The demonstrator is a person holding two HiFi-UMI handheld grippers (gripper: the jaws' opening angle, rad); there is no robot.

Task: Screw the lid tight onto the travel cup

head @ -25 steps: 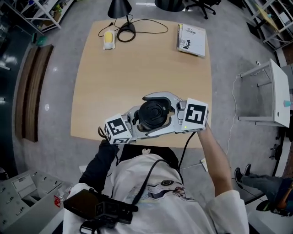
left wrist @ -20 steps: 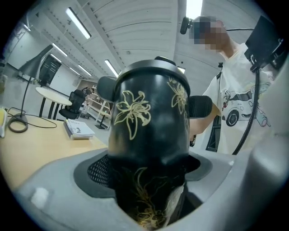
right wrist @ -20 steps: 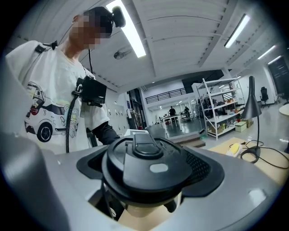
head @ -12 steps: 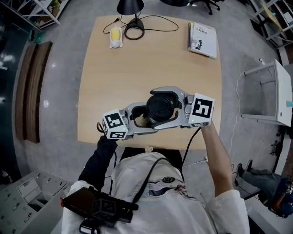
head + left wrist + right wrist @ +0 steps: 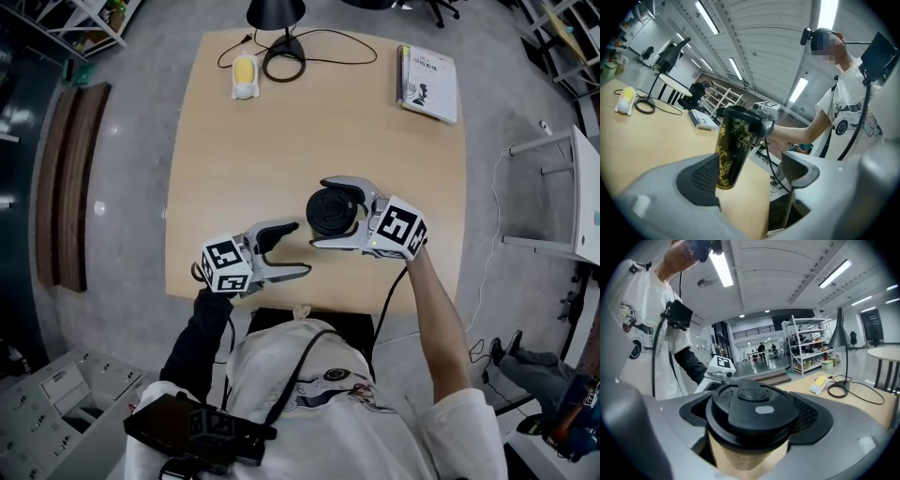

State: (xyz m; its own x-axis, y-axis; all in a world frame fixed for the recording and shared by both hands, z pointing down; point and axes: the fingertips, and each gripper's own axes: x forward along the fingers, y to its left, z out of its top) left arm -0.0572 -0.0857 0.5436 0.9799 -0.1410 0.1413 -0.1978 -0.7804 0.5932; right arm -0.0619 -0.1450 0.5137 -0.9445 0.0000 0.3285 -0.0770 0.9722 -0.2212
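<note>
Right gripper (image 5: 324, 214) is clamping the cup (image 5: 733, 145) by its lidded top, pads pressing either side of the black lid (image 5: 751, 411). The lid is sitting on the cup and showing a small grey oval on its flap. The cup is hanging over the near half of the table (image 5: 244, 159), right of centre, and leaning. Its base is close to the wood, contact not determinable. The body is black with a gold flower pattern. Faint print below the lid is not legible in the right gripper view. Left gripper (image 5: 300, 248) is standing near, jaws wide apart with nothing between them, pointing toward the cup. Both marker cubes are showing black-and-white square codes. At the far edge are lying a book (image 5: 429, 82), cover print too small to read, a lamp (image 5: 277, 11) and a yellow object (image 5: 244, 75).
</note>
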